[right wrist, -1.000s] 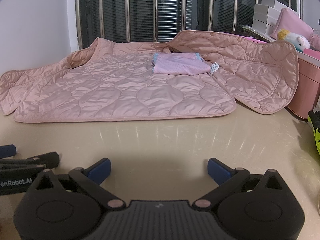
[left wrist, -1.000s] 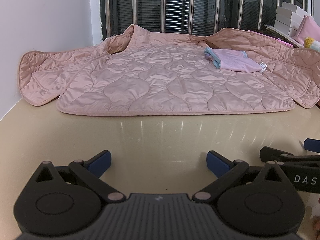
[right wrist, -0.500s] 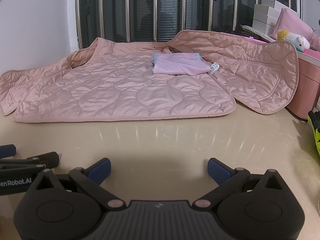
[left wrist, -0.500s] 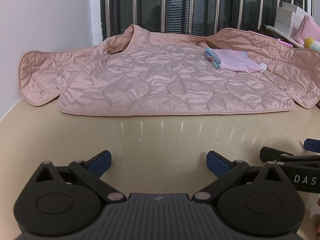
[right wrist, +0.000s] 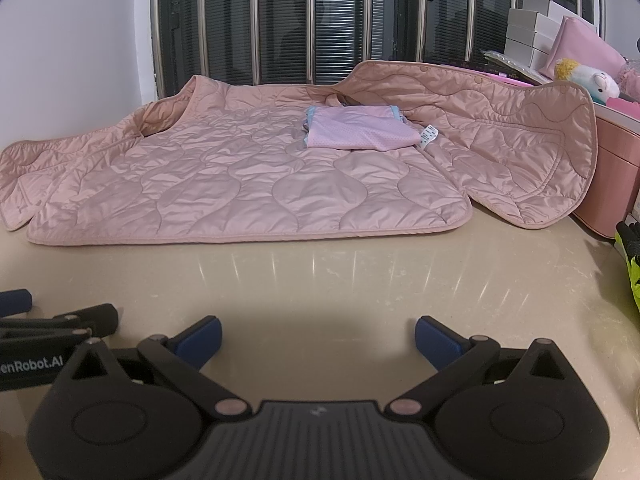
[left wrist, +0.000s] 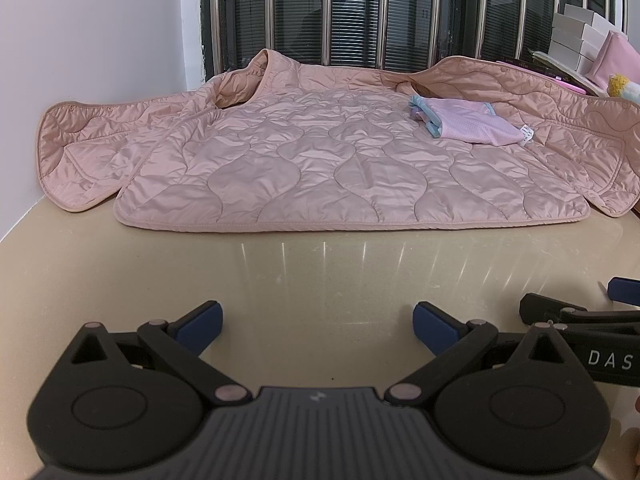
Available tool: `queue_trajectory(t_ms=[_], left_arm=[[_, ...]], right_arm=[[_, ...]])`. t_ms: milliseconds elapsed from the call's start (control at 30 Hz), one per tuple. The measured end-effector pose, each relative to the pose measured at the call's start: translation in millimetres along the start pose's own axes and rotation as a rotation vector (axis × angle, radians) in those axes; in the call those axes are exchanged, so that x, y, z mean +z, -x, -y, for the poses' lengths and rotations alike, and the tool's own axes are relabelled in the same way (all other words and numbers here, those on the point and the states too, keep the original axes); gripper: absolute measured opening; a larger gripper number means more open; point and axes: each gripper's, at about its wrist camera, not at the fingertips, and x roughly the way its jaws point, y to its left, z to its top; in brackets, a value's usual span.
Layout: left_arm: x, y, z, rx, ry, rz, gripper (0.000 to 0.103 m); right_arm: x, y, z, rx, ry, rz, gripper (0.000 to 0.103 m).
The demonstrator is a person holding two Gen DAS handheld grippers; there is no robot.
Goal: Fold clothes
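A pink quilted jacket [left wrist: 352, 168] lies spread flat across the far half of the beige desk [left wrist: 320, 280], its front panels flung out toward 9 and 3 o'clock. A small folded lilac garment [right wrist: 356, 132] rests on it up near the collar, around 1 o'clock. Well short of the hem, the left gripper [left wrist: 318, 322] and right gripper [right wrist: 318, 334] hover side by side, jaws spread wide, holding nothing.
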Motion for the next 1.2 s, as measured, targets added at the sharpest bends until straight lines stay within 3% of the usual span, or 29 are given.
queue_trajectory(t_ms=[300,433,567,700,800,933,1067,1133,1200], left_arm=[[1.4,0.8,0.1,-0.01,-0.011,-0.008,0.102],[7.6,3.5,-1.4,-0.104,0.016,-0.026,0.102],[18.1,12.4,-2.8,-0.146,0.067,0.024,0.102],[51.8,7.3,5.1,-0.117,0.061,0.028,0.102],[85.7,-5.6,18.5,-0.167,0.021,0.075,0.102],[131.9,-43.8,40.9,-0.218,-0.007,0.066,0.102],[169.6,-95.4,64.0,-0.207,0.005,0.038,0.102],[182.9,-125.4,75.0,-0.167,0.004,0.015,0.098],[194.3,-149.9,81.9,-0.143,0.018,-0.007,0.092]], right_arm=[[-0.6,1.1,0.5,-0.004,-0.001,0.003,0.103],[-1.1,2.0,4.5,-0.002,-0.026,0.008,0.103],[7.1,13.7,17.8,0.028,-0.076,0.046,0.103],[28.8,17.4,35.3,0.011,-0.09,0.15,0.103],[56.5,4.3,50.5,-0.027,-0.07,0.205,0.103],[98.4,-20.4,83.8,0.038,-0.12,0.24,0.101],[137.0,-56.4,100.6,-0.009,-0.096,0.251,0.096],[153.8,-80.1,108.8,-0.011,-0.091,0.215,0.082],[170.6,-104.6,119.6,0.002,-0.097,0.166,0.058]])
